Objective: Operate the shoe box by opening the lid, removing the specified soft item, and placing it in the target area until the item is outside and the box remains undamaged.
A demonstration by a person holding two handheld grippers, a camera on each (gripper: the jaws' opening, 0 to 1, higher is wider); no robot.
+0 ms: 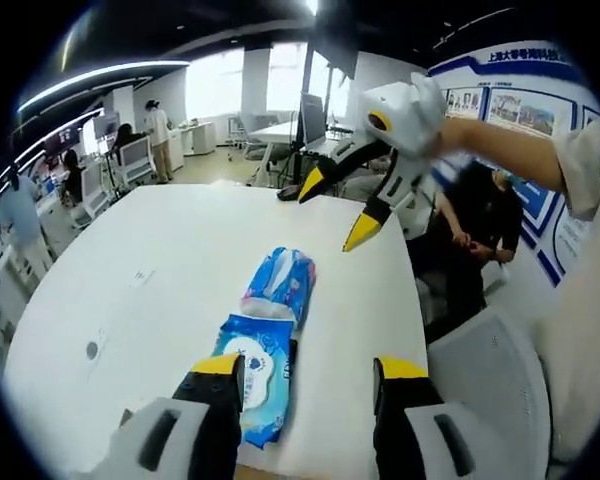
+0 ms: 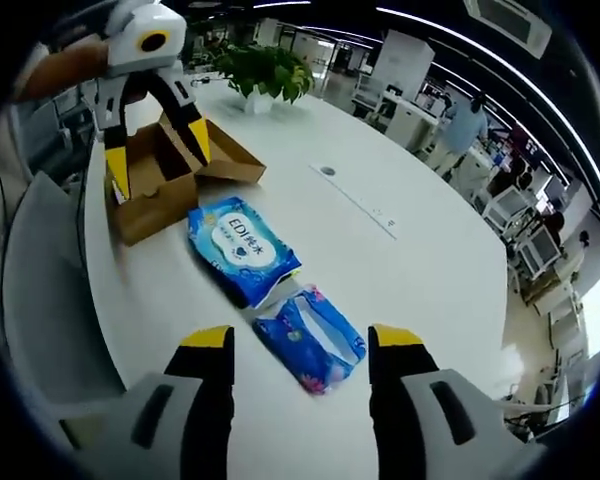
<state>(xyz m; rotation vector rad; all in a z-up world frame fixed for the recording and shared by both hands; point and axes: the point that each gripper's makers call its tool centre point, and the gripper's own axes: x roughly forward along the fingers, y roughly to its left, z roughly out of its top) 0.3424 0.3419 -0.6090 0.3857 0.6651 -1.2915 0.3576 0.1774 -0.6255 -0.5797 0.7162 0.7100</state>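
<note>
Currently I find both tongs spread and empty. My left gripper (image 1: 307, 375) sits at the bottom of the left gripper view, over the near wipes pack (image 1: 257, 370); a second pack (image 1: 283, 282) lies just beyond, mid-frame on the table (image 1: 170, 260). In the right gripper view, the right gripper (image 2: 298, 345) frames the packs; the open box (image 2: 165, 170) stands upper left.
</note>
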